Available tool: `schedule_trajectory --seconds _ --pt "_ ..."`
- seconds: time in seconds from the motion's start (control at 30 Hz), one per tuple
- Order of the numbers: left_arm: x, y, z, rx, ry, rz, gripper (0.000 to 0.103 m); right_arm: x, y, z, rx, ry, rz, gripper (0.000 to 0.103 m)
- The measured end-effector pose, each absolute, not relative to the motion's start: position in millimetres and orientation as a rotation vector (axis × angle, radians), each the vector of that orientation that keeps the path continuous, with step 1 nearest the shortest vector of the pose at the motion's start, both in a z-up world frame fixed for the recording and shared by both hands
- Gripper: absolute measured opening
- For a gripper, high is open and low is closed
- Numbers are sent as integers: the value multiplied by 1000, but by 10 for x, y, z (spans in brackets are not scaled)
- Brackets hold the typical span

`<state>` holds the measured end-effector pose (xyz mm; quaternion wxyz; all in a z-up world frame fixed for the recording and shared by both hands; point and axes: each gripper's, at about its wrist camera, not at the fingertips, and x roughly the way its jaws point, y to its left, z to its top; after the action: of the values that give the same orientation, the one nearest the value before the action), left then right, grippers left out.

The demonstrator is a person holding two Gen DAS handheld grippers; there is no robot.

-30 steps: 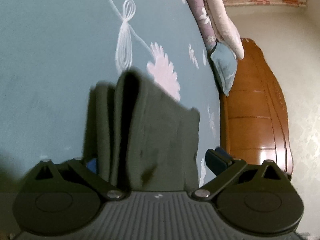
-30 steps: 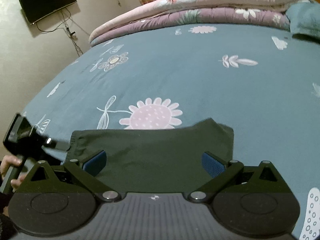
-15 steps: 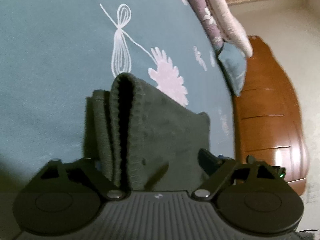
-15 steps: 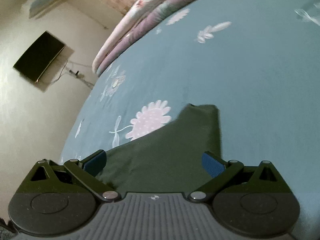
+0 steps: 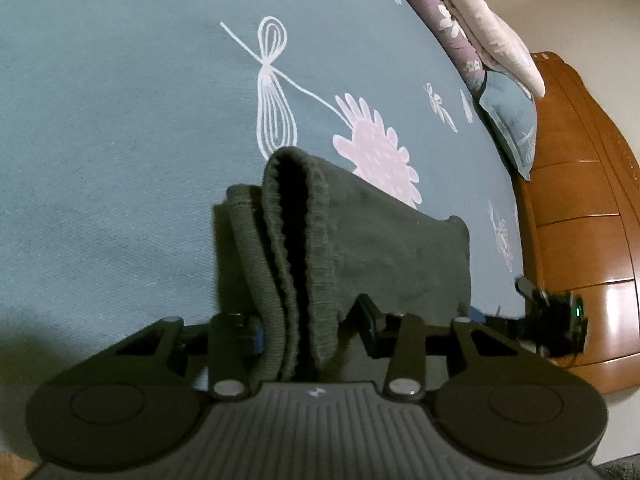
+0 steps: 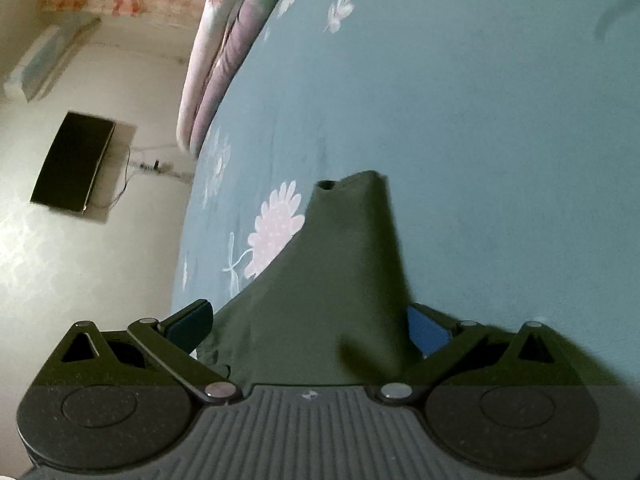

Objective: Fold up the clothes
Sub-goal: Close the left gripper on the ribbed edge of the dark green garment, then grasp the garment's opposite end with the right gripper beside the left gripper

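A dark green garment lies folded on the blue-green bed sheet, its ribbed hem pointing at the left wrist camera. My left gripper is shut on that layered ribbed hem. At the garment's other end, my right gripper stands open, and the cloth runs between its spread fingers up to a narrow peak. The right gripper's body shows at the right edge of the left wrist view, with a green light on it.
Rolled pink and purple quilts and a blue pillow lie along the wooden headboard. In the right wrist view, a black screen hangs on the wall beyond the bed's edge.
The left gripper's fingers have drawn in from wide open and now clamp the ribbed hem. The right gripper has rolled and tilted, so the garment now appears as a narrow peak.
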<state>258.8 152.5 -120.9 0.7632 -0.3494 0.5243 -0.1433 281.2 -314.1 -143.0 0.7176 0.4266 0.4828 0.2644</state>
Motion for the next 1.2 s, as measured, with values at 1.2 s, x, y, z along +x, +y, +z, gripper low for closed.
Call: schedule_trajectory --seconds 1.2 --pt "2584 1669 -1420 -903 1115 -400 42 2833 -2951 -1525 855 1181 740 77"
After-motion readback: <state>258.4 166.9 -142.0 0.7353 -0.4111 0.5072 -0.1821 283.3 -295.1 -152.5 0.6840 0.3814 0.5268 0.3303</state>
